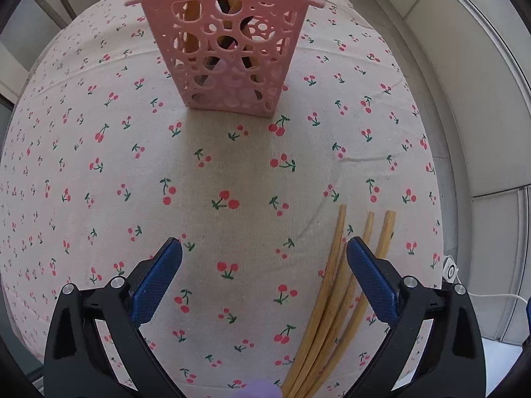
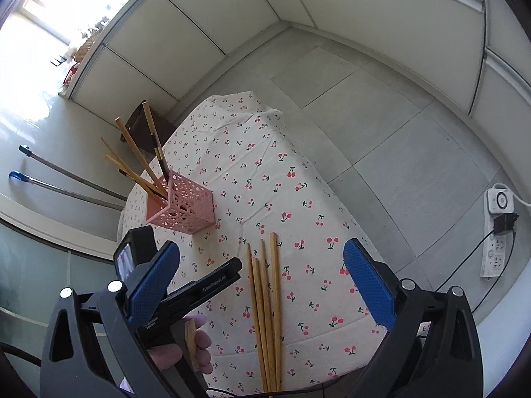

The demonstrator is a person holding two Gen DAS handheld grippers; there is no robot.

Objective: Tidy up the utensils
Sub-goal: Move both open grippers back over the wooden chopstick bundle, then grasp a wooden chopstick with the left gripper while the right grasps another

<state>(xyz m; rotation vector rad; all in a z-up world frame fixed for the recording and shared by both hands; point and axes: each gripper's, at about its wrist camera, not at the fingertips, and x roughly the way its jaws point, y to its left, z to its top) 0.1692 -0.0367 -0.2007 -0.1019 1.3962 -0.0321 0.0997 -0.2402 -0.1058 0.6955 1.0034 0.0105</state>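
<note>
Both pairs of jaws are seen spread wide, and nothing is pinched between either. The left gripper [image 1: 264, 248] is pointed steeply down over the table [image 1: 99, 182], which is covered by a cherry-printed cloth; only bare cloth lies between its blue pads [image 1: 156, 285], and whether the tips touch the cloth cannot be told. Its right-hand pad is seen in front of the loose chopsticks [image 1: 327, 301], but contact cannot be judged.

The right gripper [image 2: 262, 252] is held above the table's near edge, empty, with the loose chopsticks [image 2: 265, 311] framed between its fingers from above and not touched. Four wooden sticks are laid side by side there, roughly parallel, their ends reaching to the near edge.

The pink perforated holder [image 2: 181, 204] is stood upright toward the table's far left edge, well apart from the loose sticks, with several chopsticks [image 2: 139, 159] leaned inside it. The left gripper's body and a hand [image 2: 186, 348] are seen at the near left edge.
</note>
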